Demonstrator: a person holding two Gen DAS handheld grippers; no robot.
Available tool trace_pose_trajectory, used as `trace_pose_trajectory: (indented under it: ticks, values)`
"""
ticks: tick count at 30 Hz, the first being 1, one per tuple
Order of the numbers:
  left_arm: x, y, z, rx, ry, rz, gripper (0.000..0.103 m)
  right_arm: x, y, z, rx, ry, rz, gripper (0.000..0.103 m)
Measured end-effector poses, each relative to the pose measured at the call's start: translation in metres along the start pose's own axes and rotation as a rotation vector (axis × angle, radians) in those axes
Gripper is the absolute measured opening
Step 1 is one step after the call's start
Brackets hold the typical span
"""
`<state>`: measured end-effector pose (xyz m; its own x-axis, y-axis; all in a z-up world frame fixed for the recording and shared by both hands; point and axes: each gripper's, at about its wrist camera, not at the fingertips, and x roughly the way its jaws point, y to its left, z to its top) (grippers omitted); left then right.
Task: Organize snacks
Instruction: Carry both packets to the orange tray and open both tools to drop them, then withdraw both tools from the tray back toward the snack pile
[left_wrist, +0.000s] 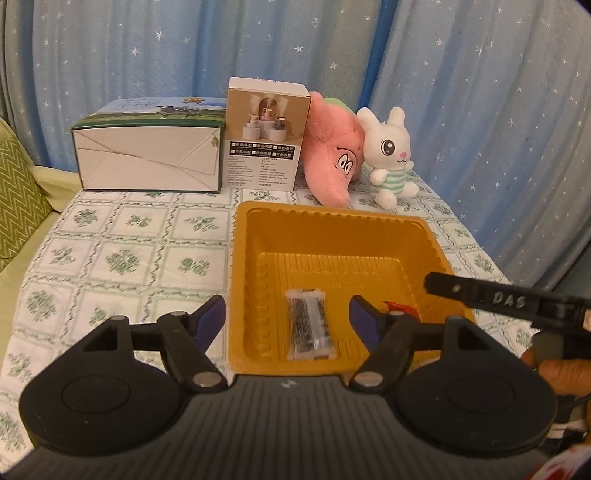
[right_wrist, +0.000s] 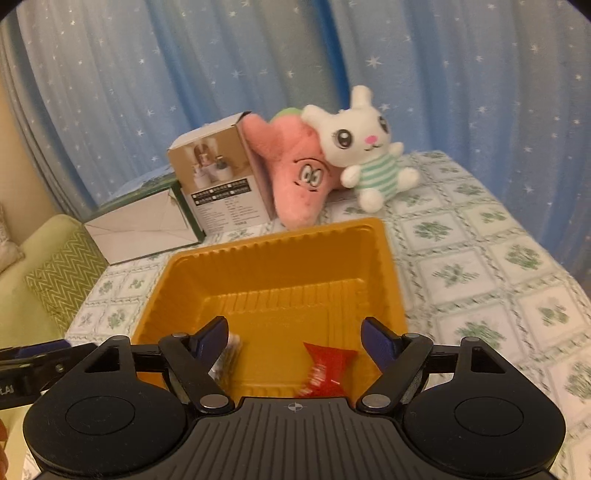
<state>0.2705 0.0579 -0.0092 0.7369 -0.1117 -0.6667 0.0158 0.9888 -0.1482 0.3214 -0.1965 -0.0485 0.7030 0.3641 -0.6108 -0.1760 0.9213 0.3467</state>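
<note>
An orange plastic tray (left_wrist: 417, 236) sits on the floral tablecloth; it also shows in the right wrist view (right_wrist: 280, 254). Inside it lie a clear-wrapped dark snack (left_wrist: 310, 325) and a red-wrapped snack (right_wrist: 325, 365), which peeks out behind my finger in the left wrist view (left_wrist: 400, 307). My left gripper (left_wrist: 287, 314) is open and empty above the tray's near edge. My right gripper (right_wrist: 294, 338) is open and empty over the tray, above the red snack. Its finger (left_wrist: 480, 293) reaches in from the right in the left wrist view.
At the back of the table stand a white-and-green carton (left_wrist: 147, 155), a small brown product box (left_wrist: 264, 136), a pink star plush (left_wrist: 336, 158) and a white rabbit plush (left_wrist: 391, 155). A blue starry curtain hangs behind. A green sofa (right_wrist: 55, 266) lies left.
</note>
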Motion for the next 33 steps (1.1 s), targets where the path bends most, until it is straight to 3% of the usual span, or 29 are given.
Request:
trace_pose_trajectory:
  ticks: [10,18,22,33]
  values:
    - [-0.059,-0.009,-0.039,-0.019,-0.015,0.007,0.084,-0.079,-0.008,-0.044,0.04,-0.019,-0.052,0.079]
    - [-0.111,-0.02,-0.071,-0.042,-0.014,0.007,0.085,-0.146,0.005,-0.08,0.029,-0.02,-0.067,0.079]
    - [-0.134,-0.03,-0.09,-0.004,-0.003,0.014,0.085,-0.174,0.006,-0.092,0.019,-0.023,-0.073,0.079]
    - [-0.17,-0.037,-0.13,-0.028,0.016,0.003,0.088,-0.225,0.016,-0.129,-0.04,0.008,-0.121,0.079]
